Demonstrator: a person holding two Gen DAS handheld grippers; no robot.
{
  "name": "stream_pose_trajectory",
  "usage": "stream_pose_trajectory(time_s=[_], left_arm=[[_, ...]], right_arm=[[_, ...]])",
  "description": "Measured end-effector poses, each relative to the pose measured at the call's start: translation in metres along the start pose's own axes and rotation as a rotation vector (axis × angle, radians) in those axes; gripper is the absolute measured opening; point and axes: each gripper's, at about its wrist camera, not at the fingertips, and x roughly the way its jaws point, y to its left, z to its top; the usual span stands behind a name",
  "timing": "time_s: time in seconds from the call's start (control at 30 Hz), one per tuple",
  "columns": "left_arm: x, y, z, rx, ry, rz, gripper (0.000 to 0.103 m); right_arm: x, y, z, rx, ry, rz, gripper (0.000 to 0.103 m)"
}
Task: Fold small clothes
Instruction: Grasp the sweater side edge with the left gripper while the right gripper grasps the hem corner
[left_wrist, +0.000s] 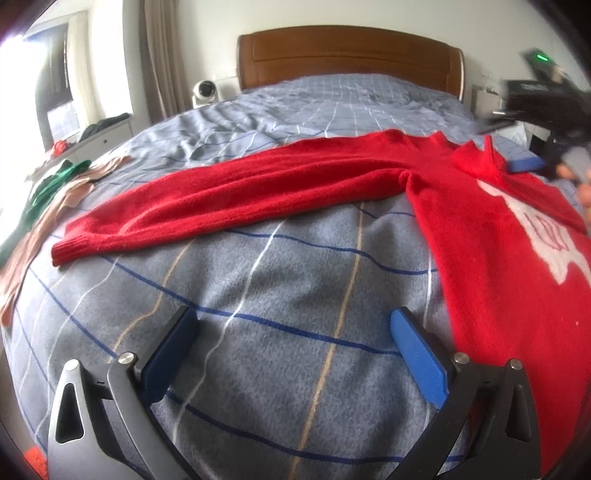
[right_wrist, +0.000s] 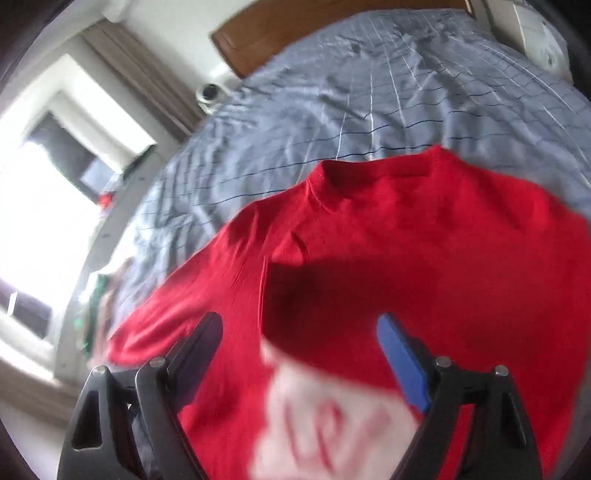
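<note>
A red sweater (left_wrist: 480, 229) with a white pattern lies spread on the grey checked bed cover (left_wrist: 277, 295). One long sleeve (left_wrist: 221, 199) stretches out to the left. My left gripper (left_wrist: 293, 326) hovers open over the bare cover, just left of the sweater's body, nothing between its fingers. The right gripper (left_wrist: 546, 122) shows blurred at the far right edge, above the sweater's collar. In the right wrist view the right gripper (right_wrist: 299, 328) stands open above the sweater's chest (right_wrist: 406, 258), nothing between its blue pads; the picture is blurred. The collar (right_wrist: 332, 173) lies beyond.
Green and pink garments (left_wrist: 55, 192) lie heaped at the bed's left edge. A wooden headboard (left_wrist: 347, 55) stands at the far end. A small white fan (left_wrist: 207, 92) sits beside it. A window (right_wrist: 44, 206) and curtains lie to the left.
</note>
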Motion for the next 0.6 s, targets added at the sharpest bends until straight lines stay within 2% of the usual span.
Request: stream_pose_trajectory(time_s=[0.07, 0.13, 0.2, 0.3, 0.4, 0.43, 0.47, 0.5, 0.53, 0.57, 0.6], left_arm=[[0.001, 0.000, 0.000, 0.000, 0.003, -0.005, 0.103], [0.001, 0.001, 0.001, -0.003, 0.007, -0.014, 0.103], [0.003, 0.001, 0.002, -0.006, 0.013, -0.019, 0.103], [0.002, 0.002, 0.004, -0.005, 0.026, -0.025, 0.103], [-0.007, 0.007, 0.009, -0.017, 0.090, -0.096, 0.102], [-0.020, 0.008, 0.010, -0.022, 0.126, -0.168, 0.102], [-0.031, 0.008, 0.009, -0.023, 0.142, -0.228, 0.102], [-0.048, 0.006, 0.005, -0.020, 0.154, -0.326, 0.102], [-0.058, 0.002, 0.002, -0.012, 0.158, -0.381, 0.102], [-0.075, -0.007, -0.007, 0.017, 0.170, -0.461, 0.102], [-0.080, -0.014, -0.013, 0.037, 0.183, -0.486, 0.102]], right_arm=[[0.022, 0.028, -0.003, -0.069, 0.032, 0.060, 0.085], [0.035, 0.053, -0.015, -0.115, 0.096, 0.212, 0.085], [0.020, 0.063, -0.033, -0.162, 0.095, 0.306, 0.084], [-0.027, 0.039, -0.060, -0.152, 0.045, 0.326, 0.084], [-0.085, -0.019, -0.085, -0.084, -0.022, 0.249, 0.084], [-0.116, -0.050, -0.100, -0.051, -0.051, 0.186, 0.085], [-0.136, -0.067, -0.112, -0.036, -0.065, 0.138, 0.085], [-0.155, -0.083, -0.124, -0.028, -0.072, 0.100, 0.085], [-0.182, -0.105, -0.147, -0.018, -0.074, 0.058, 0.085], [-0.195, -0.116, -0.162, -0.009, -0.068, 0.045, 0.085], [-0.211, -0.132, -0.185, 0.014, -0.044, 0.033, 0.085]])
